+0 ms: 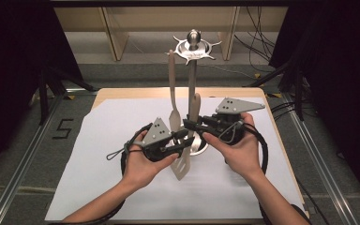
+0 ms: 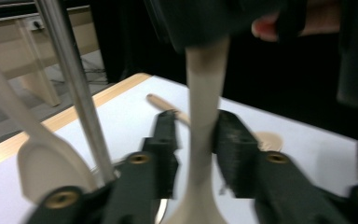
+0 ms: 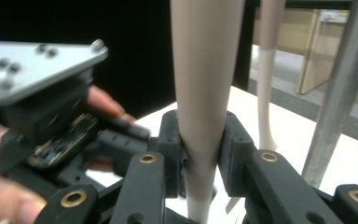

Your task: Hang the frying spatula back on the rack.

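Observation:
A beige slotted spatula (image 1: 183, 165) stands nearly upright at the table's middle, blade down, beside a metal utensil stand (image 1: 193, 47). My right gripper (image 1: 190, 124) is shut on its handle (image 3: 205, 93), both pads pressing the shaft. My left gripper (image 1: 183, 140) sits lower on the same handle (image 2: 201, 130); its jaws stand open around it, with a gap on the left side. A second beige utensil (image 1: 172, 89) hangs from the stand's hooked crown, to the left of the pole (image 1: 192, 79).
White paper (image 1: 103, 154) covers the wooden table. The stand's round metal base (image 1: 201, 149) sits just behind the spatula. A wooden spoon (image 2: 167, 105) lies on the paper beyond my left gripper. Dark curtains flank the table; cables trail at the back right.

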